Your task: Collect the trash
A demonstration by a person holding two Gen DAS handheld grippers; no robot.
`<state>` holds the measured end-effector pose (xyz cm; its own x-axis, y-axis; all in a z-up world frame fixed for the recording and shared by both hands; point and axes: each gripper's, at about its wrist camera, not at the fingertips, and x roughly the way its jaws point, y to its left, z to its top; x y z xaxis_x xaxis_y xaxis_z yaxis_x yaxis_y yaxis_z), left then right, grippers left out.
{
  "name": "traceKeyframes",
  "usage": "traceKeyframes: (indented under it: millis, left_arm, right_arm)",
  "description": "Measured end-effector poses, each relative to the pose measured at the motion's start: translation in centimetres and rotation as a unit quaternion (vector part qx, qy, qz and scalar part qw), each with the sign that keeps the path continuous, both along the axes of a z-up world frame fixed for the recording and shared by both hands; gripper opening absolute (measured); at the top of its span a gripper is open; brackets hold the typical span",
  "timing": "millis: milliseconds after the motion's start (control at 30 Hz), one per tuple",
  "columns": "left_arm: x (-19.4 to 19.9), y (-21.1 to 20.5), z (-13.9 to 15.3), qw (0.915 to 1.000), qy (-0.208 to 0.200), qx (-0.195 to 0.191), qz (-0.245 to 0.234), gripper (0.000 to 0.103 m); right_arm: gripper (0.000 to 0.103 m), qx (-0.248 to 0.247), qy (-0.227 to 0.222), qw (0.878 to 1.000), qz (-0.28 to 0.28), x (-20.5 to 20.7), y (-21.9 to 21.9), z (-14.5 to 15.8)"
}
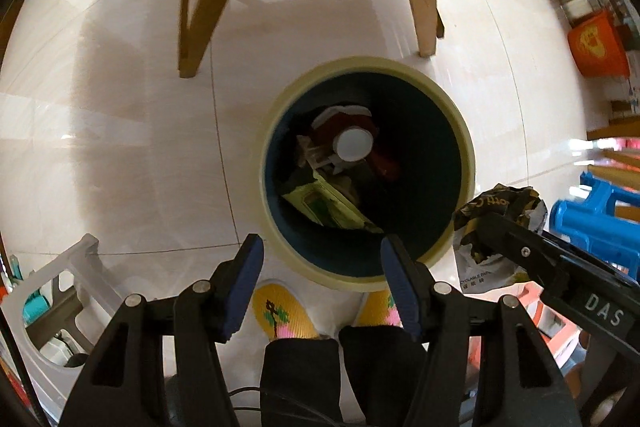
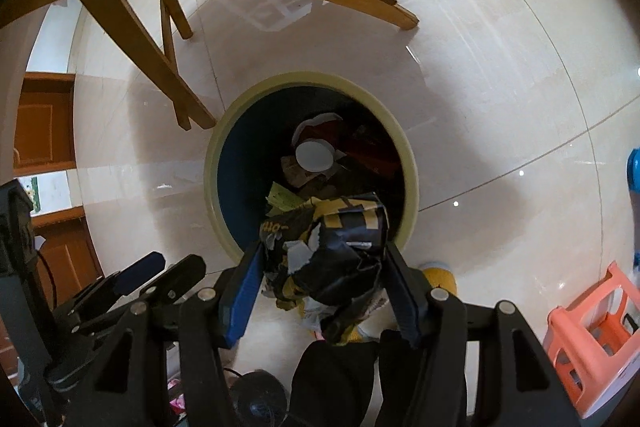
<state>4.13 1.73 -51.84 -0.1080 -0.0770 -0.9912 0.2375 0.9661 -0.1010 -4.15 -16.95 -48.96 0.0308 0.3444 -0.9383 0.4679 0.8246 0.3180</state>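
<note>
Low in the centre of the right wrist view, the right gripper (image 2: 322,267) is clamped on a crumpled black-and-yellow wrapper (image 2: 332,247), blue pads pressing it from both sides, and it hangs over the near rim of the round bin (image 2: 212,163) standing on the pale tiled floor (image 2: 500,87). The bin's dark mouth sits mid-frame and already holds trash: a white round lid (image 2: 315,155) and a green-and-yellow packet (image 1: 328,203) show inside. In the left wrist view the left gripper (image 1: 322,259) hovers at the bottom centre with jaws apart and nothing between them, pointing down just short of the rim, while the wrapper shows at the right edge, beside the bin. The call here, I'd say: carry the wrapper further up-frame so all of it is above the opening before the pads part, because its loose lower flaps trail outside the rim and could drop on the floor near the person's yellow slippers (image 1: 280,311). The wooden chair legs (image 2: 132,27) stand close at upper left, so keep clear.
</note>
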Motion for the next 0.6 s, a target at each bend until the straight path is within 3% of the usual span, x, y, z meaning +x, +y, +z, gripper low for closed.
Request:
traceKeyframes:
  millis: [133,267,500,600]
  left_arm:
    - [0.2,0.7,0.9,0.9997,-0.019,0.003,0.014,0.060]
    - [0.5,1.3,1.7,0.9990,-0.035,0.007,0.025,0.073]
    - [0.6,2.2,3.2,0.9976,-0.053,0.015,0.042,0.091]
    - [0.3,2.3,4.1,0.9972,-0.059,0.012,0.045,0.092]
  right_arm:
    - [0.066,-0.010,0.002,1.000,0.015,0.7,0.6,-0.1]
    - [0.080,-0.027,-0.013,0.999,0.024,1.1,1.0,0.5]
    - [0.085,-0.049,-0.043,0.997,0.038,1.4,1.2,1.7]
    - [0.085,-0.060,-0.048,0.996,0.051,1.3,1.3,2.1]
